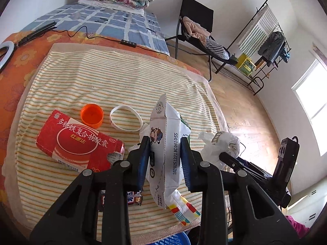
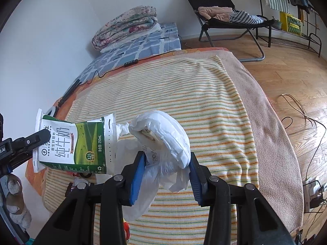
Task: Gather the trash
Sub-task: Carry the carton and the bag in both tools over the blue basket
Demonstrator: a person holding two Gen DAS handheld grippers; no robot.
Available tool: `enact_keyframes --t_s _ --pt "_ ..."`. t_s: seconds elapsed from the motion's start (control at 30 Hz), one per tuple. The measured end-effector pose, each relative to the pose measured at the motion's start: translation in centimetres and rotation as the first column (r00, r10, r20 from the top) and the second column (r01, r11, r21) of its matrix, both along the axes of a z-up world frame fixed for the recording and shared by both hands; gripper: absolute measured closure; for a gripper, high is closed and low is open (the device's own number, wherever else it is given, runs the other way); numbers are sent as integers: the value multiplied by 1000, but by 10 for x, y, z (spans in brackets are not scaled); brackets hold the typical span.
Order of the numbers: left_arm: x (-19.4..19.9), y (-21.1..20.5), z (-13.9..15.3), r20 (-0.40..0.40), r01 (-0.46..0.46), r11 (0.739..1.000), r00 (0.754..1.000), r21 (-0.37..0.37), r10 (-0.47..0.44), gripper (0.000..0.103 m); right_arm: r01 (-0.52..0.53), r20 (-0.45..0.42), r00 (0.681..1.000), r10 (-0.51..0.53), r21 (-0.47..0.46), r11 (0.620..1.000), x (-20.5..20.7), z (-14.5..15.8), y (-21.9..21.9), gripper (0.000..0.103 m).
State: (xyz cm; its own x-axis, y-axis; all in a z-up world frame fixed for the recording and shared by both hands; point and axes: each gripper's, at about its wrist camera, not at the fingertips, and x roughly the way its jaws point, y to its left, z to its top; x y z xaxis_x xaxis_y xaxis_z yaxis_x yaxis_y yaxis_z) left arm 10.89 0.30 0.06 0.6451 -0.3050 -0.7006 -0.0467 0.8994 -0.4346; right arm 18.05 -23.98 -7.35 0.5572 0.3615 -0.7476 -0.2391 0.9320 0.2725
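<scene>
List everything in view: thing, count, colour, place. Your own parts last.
milk carton: 1, white and green, flattened, between the left gripper's pads
plastic bag: 1, white, crumpled, between the right gripper's pads
medicine box: 1, red, torn, on the striped towel
cap: 1, orange, beside the box
wristband: 1, white, right of the cap
snack wrapper: 1, dark, partly hidden under the left gripper
striped towel: 1, cream, over the bed
folding chair: 1, black, with clothes
left gripper: 1, black
right gripper: 1, black
</scene>
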Motion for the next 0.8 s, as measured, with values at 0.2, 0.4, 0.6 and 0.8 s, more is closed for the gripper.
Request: enact_keyframes --t_s 0.2,0.4,0.6,0.8 --pt "-41 13 21 33 20 1000 999 17 -20 74 -26 22 999 25 49 998 -26 15 -7 61" --pt "-84 25 27 54 24 998 998 56 -27 74 -78 36 996 76 48 996 -61 20 -3 61" --pt "-127 29 18 21 34 996 999 85 -36 74 -146 48 988 145 17 989 -98 19 7 60" --pt "-163 26 6 -14 46 993 999 108 -45 74 -200 38 979 200 9 980 -136 15 12 60"
